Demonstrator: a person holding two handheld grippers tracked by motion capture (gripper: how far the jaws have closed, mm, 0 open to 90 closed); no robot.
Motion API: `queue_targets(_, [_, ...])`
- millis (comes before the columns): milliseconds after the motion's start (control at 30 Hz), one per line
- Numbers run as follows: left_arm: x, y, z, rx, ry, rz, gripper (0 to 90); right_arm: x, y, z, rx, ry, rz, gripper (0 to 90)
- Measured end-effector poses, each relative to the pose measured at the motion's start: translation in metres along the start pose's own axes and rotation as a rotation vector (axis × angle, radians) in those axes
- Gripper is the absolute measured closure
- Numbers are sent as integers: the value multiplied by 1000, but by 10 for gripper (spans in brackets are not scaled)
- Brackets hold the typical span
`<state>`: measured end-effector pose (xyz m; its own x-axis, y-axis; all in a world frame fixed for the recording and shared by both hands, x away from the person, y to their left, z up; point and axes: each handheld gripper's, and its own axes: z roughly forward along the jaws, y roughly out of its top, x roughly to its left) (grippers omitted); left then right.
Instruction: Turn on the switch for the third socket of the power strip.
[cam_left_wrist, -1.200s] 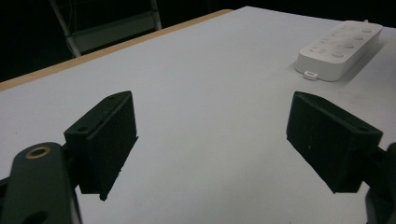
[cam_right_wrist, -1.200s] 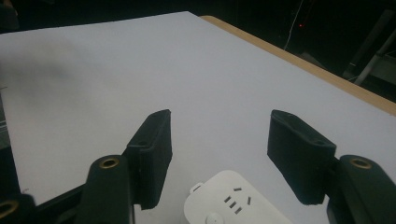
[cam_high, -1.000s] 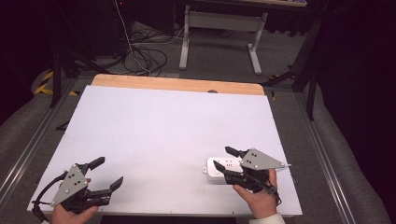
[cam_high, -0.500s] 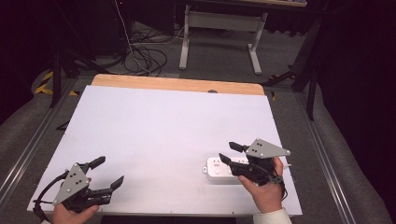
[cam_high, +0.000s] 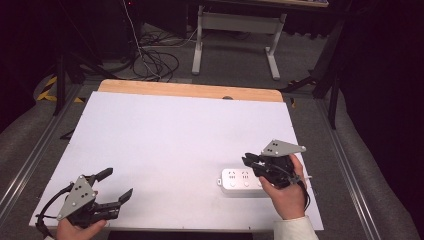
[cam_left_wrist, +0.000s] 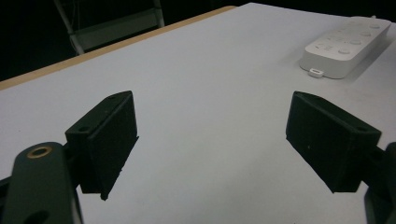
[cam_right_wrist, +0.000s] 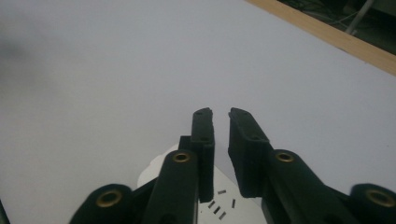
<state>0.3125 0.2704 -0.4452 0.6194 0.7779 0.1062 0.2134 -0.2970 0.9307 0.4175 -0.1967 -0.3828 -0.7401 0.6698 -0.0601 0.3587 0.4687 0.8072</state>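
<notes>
Jaws nearly together after closing on nothing, our right gripper (cam_high: 256, 163) hovered above the glossy white rectangular plastic power strip (cam_high: 239, 181); our left gripper (cam_high: 116, 186) gaped wide over the matte white tabletop (cam_high: 165, 135).

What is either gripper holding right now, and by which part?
Nothing: the right gripper has nearly closed on air above the power strip; the left gripper is open, empty.

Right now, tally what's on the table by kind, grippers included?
White power strip: 1
Black grippers: 2, left gripper open, right gripper nearly shut over the strip, nothing between its jaws, which have just been closing
Total: 3
</notes>
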Motion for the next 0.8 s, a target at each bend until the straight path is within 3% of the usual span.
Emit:
queue_targets(167, [0,0,0,2,1,0,170,-3,3,1,64,-8,-1,900])
queue_targets(333, [0,0,0,3,0,-1,170,-3,5,4,145,-26,-15,900])
queue_targets(633, [0,0,0,3,3,0,171,-2,6,10,216,-24,-12,900])
queue_targets(800, [0,0,1,6,3,4,173,-1,5,15,264,-31,-38,900])
